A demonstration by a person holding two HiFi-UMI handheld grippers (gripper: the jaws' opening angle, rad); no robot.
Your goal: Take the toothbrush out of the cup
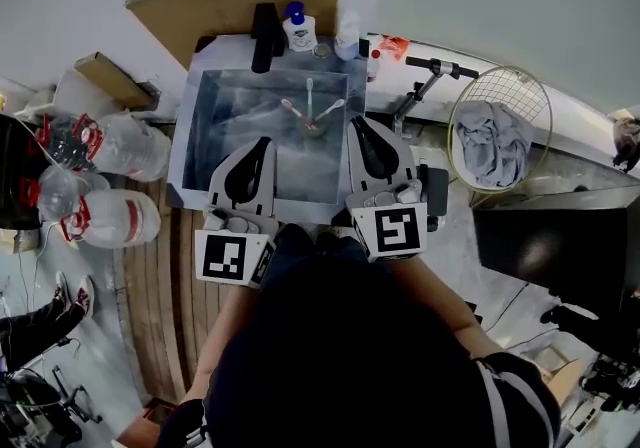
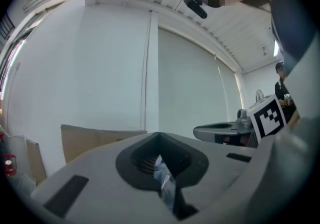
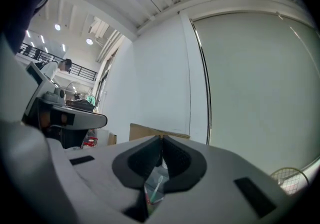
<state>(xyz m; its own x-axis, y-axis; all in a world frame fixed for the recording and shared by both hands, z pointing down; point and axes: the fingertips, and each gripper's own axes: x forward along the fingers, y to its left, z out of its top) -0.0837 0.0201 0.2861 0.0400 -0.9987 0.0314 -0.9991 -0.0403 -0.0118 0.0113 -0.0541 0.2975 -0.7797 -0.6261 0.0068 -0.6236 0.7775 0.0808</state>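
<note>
Two grippers, both with jaws closed on nothing: left gripper point(image 1: 264, 144) and right gripper point(image 1: 358, 124), side by side over the near rim of the sink point(image 1: 195, 141), pointing toward the far wall.

- Cup point(image 1: 314, 127): small, set in the far middle of the sink; its body is hard to make out from above.
- Toothbrushes point(image 1: 310, 96): three, standing in the cup, heads fanned left, far and right. The right gripper's tips are just right of them, not touching.
- Hidden: the person's head point(image 1: 340, 336) and shoulders cover the near part of the head view.
- Left gripper view: mostly wall, with only a blurred sliver below the meeting tips.
- Right gripper view: the same, with one pale brush faint in the slot.
- Open room: bare sink floor between the left gripper and the cup.
- Far rim: soap bottle point(image 1: 298, 28).
- Right of the sink: wire basket point(image 1: 500, 121).
</note>
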